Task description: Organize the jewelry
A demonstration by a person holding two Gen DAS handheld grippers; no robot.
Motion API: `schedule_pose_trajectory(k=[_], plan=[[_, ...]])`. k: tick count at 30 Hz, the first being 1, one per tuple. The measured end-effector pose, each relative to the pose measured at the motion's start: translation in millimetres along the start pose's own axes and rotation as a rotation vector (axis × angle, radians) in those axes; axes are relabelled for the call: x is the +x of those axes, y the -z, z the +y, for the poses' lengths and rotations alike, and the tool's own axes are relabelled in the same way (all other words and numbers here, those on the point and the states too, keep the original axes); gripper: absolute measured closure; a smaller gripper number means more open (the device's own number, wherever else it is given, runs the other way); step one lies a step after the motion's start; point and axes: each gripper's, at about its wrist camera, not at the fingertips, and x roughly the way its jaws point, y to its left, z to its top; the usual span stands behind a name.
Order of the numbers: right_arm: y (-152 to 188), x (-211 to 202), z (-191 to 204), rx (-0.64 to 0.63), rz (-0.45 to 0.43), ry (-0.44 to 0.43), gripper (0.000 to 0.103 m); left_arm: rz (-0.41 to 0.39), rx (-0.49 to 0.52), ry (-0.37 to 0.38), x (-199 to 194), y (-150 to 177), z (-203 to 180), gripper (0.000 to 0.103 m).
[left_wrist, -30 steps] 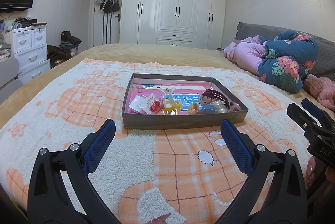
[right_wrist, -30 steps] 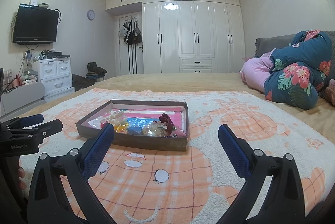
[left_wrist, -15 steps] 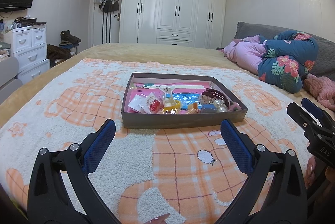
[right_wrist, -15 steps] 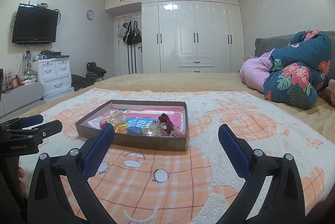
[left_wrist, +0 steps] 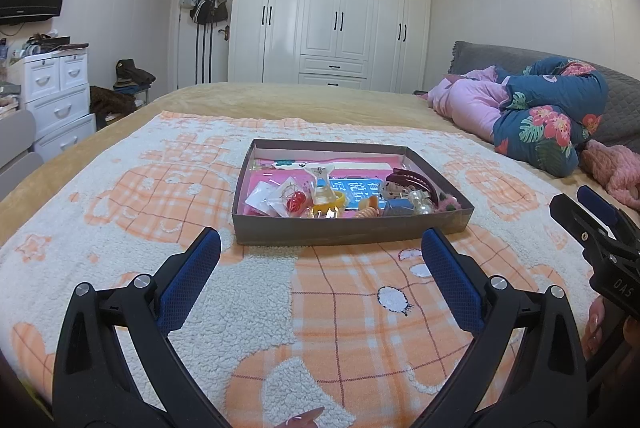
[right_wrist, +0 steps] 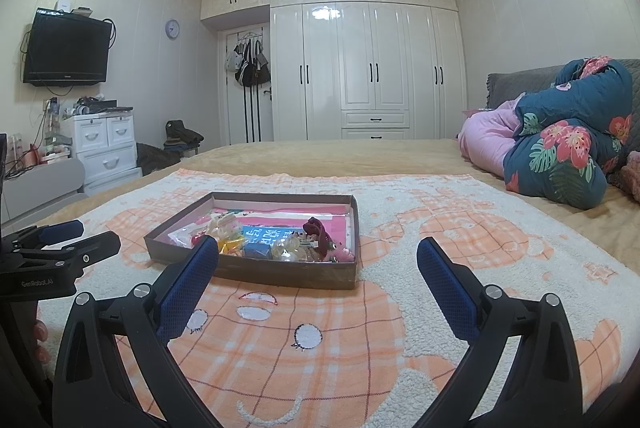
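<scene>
A shallow brown cardboard tray (left_wrist: 352, 230) (right_wrist: 280, 274) rests on a fleecy orange-and-white blanket on the bed. It holds several small pieces: a red bead in a clear bag (left_wrist: 295, 204), a yellow ring (left_wrist: 328, 200), a dark red hair clip (left_wrist: 410, 178) (right_wrist: 318, 232), a blue card (right_wrist: 264, 234). My left gripper (left_wrist: 320, 260) hovers open just short of the tray's near wall, nothing between its blue pads. My right gripper (right_wrist: 318, 264) is open too, low over the blanket, to the right of the tray.
A folded floral and pink quilt (left_wrist: 532, 116) (right_wrist: 560, 156) lies at the bed's right. White wardrobes (right_wrist: 372, 68) fill the far wall. A white drawer unit (right_wrist: 106, 152) and a wall television (right_wrist: 66, 48) stand on the left.
The left wrist view has tilted up a little, so the tray sits slightly lower in it. Both grippers stay open and nearly still.
</scene>
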Motion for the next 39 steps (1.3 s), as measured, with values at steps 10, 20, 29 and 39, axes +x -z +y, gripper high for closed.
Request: schedule_pose_trajectory(k=[10,20,29,39], plan=[[-0.2,-0.4,0.3,0.001,0.001,0.0,0.006,0.0,0.003,-0.002,0.0,0.2,0.8,0.011],[-0.5,-0.7,0.8,0.002,0.004,0.001,0.006,-0.004,0.004,-0.004,-0.6,-0.3,2.5,0.011],[-1.2,-1.5,1.7,0.001,0.003,0.002,0.006,-0.004,0.005,-0.005,-0.6,-0.1,1.4,0.011],[-1.5,-1.7,1.9,0.002,0.004,0.002,0.006,-0.004,0.005,-0.005,-0.7,-0.1,1.1,0.011]])
